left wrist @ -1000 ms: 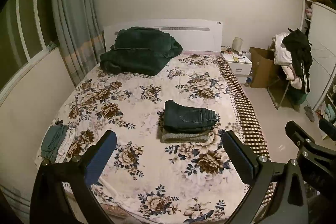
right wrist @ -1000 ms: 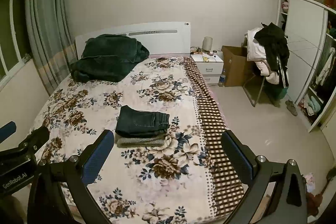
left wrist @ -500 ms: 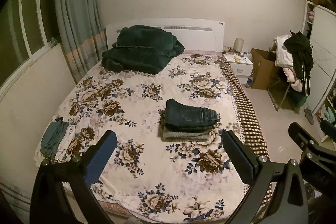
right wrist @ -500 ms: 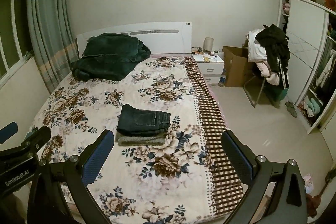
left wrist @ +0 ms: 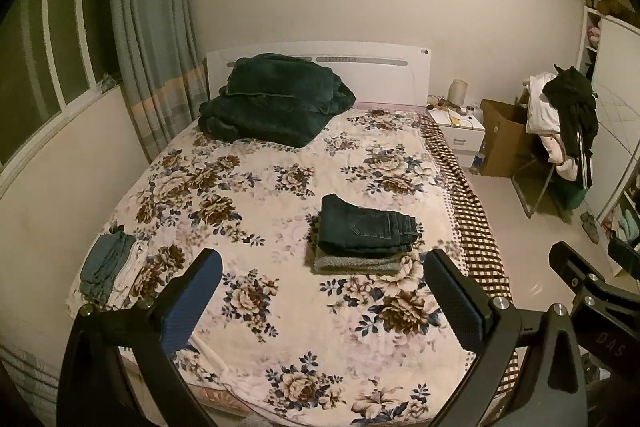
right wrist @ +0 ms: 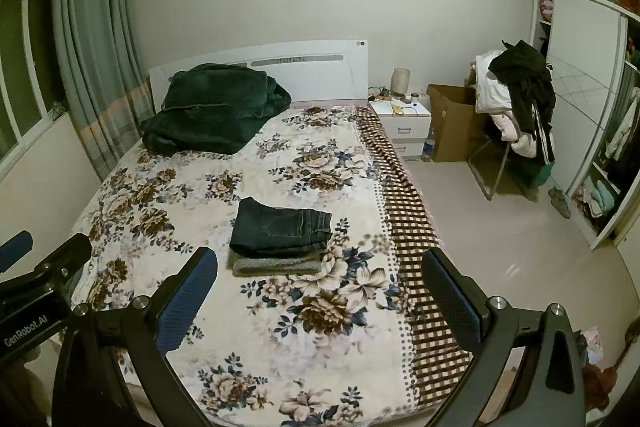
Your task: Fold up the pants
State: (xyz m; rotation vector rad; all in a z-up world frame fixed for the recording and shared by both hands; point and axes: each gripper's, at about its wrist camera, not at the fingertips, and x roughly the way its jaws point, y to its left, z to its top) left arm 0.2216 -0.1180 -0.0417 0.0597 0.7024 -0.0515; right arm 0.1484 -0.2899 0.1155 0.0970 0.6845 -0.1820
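Observation:
Dark folded jeans [left wrist: 366,227] lie on top of a folded grey garment [left wrist: 356,263] in the middle of the floral bed [left wrist: 256,187]. The same stack shows in the right wrist view, jeans [right wrist: 280,227] over grey garment [right wrist: 276,265]. My left gripper [left wrist: 324,269] is open and empty, held above the foot of the bed, well short of the stack. My right gripper [right wrist: 320,267] is open and empty too, beside the left one and also back from the stack.
A dark green blanket [left wrist: 276,103] is piled at the headboard. Small folded clothes [left wrist: 108,267] lie at the bed's left edge. A nightstand [left wrist: 460,131], cardboard box [left wrist: 504,139], clothes-laden chair [left wrist: 560,131] and wardrobe [right wrist: 588,107] stand to the right.
Both grippers have drawn back and tilted up a little, so the room appears slightly lower. The folded stack has not moved. Both stay open.

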